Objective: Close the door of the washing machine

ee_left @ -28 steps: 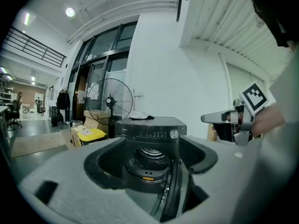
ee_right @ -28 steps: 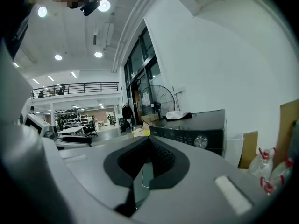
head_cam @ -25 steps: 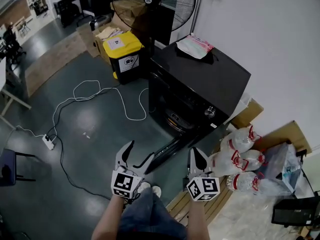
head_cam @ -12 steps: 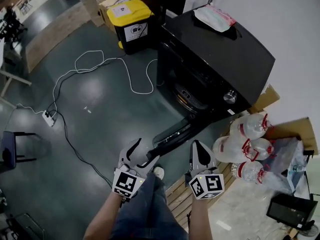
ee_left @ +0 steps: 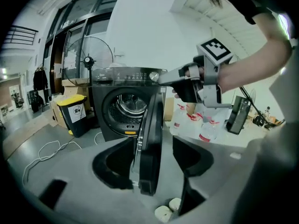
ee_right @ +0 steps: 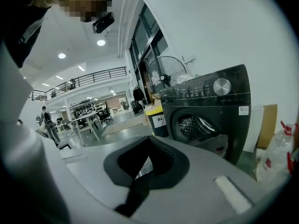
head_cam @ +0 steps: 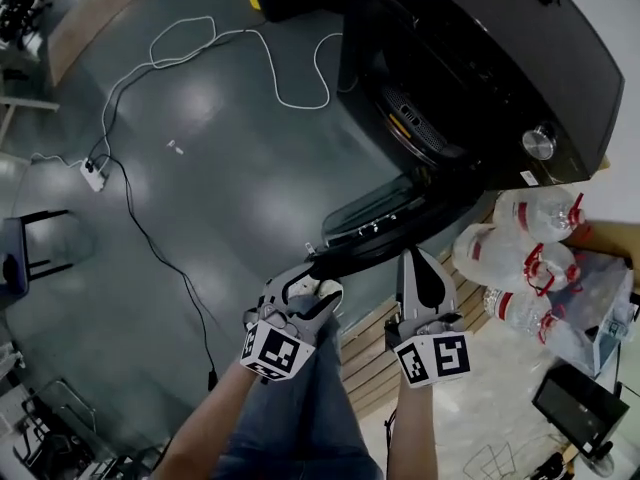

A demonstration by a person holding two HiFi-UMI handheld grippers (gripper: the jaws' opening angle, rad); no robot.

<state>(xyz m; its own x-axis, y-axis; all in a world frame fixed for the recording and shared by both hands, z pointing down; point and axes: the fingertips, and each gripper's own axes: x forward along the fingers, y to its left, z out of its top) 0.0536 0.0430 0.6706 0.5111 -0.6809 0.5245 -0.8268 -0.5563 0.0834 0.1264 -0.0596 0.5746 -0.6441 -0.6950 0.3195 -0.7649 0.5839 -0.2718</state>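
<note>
My left gripper (head_cam: 305,283) straddles the free edge of the washing machine's door (ee_left: 152,134). Its jaws have just been closing in, but they are not yet clamped. The dark rim stands upright between the pads, hard by the left one, with a gap showing on the right.

My right gripper (head_cam: 418,266) hangs just beside the left, on its right, pinched together on nothing. It points at the washing machine (head_cam: 480,68) straight ahead. The door stands swung wide toward me, hinged at its far end, and the steel drum (ee_left: 124,104) gapes behind it. Water bottles (head_cam: 510,258) crowd the floor off to the right.

I judge the door to be rigid and fairly weighty: a thick plastic ring around a glass bowl, smooth and likely slick under the pads. It should swing freely on its hinge. The outer rim here, farthest from the hinge, looks like the best purchase, and a light hold or flat push should carry it round. The latch will probably want a firm final press. I'd stay off the glass.
</note>
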